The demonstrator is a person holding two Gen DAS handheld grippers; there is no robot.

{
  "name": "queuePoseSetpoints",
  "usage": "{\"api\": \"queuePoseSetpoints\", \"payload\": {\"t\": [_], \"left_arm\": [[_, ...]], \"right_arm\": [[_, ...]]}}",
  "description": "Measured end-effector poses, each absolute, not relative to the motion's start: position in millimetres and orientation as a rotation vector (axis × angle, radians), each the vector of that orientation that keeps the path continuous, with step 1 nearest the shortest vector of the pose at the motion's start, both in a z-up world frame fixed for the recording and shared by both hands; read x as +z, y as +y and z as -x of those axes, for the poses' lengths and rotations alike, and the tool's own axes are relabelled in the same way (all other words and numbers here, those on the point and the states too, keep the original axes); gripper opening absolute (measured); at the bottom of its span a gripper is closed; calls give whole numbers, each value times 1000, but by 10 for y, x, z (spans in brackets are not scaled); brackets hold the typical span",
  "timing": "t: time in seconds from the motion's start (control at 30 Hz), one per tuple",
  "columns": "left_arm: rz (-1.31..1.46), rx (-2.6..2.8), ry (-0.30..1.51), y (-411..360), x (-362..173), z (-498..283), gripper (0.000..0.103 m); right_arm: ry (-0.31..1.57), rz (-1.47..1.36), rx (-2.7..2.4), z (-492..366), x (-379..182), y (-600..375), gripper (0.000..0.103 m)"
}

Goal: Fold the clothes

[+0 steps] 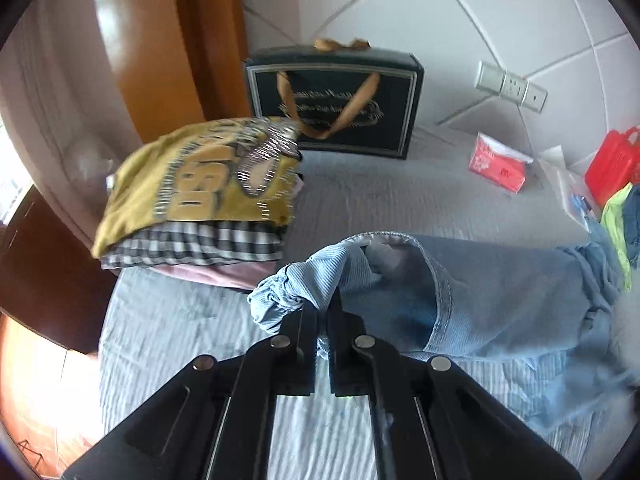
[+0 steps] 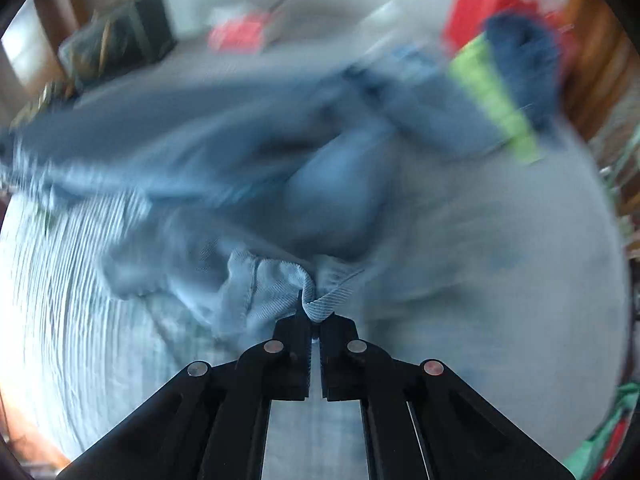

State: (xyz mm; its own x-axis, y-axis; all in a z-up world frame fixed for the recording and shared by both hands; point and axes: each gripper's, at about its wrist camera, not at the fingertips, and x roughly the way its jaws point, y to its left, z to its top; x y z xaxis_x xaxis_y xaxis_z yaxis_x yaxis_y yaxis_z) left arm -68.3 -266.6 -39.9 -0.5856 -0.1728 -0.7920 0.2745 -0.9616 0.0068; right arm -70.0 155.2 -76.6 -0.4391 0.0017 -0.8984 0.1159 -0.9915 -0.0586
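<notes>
We see both the left hand-held gripper (image 1: 322,312) and right hand-held gripper (image 2: 314,320) clamped on the light-blue jeans (image 1: 500,300) over the bed (image 1: 400,208).

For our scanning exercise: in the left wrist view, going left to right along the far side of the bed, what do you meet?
Stack of folded clothes → dark gift bag → red packet → red container.

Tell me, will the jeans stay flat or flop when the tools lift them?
Probably flop: the jeans bunch into wrinkles where the left tool pinches them. They likely sag between grips, since the right tool holds another gathered bit while the rest drapes on the bed. Denim looks thick, so perhaps heavyish.
</notes>
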Motion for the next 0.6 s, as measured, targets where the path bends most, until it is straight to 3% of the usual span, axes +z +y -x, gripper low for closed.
{"api": "queuePoseSetpoints", "payload": {"t": [0.17,0.27,0.3,0.33,0.37,0.4,0.5,0.6], "left_arm": [[-1210,-2612,208,-2756,-75,171,4],[-1248,-2580,240,-2727,-47,-26,4],[-1271,-2567,241,-2707,-72,-55,4],[-1305,-2548,223,-2669,-146,-51,4],[-1336,-2542,212,-2638,-218,-33,4],[-1384,-2529,213,-2612,-318,-4,5],[-1484,-2485,319,-2587,-524,-36,6],[-1472,-2481,377,-2501,-575,-250,18]], "right_arm": [[451,-1460,-2969,561,400,2824,3],[548,-1522,-3057,723,682,3482,7],[573,-1559,-3069,792,667,3638,21],[593,-1598,-3079,861,646,3797,48],[571,-1646,-3088,921,579,3973,64],[508,-1674,-3093,939,508,4100,85],[126,-1683,-3051,787,221,4412,86],[-244,-1639,-2972,479,-96,4612,86]]}}
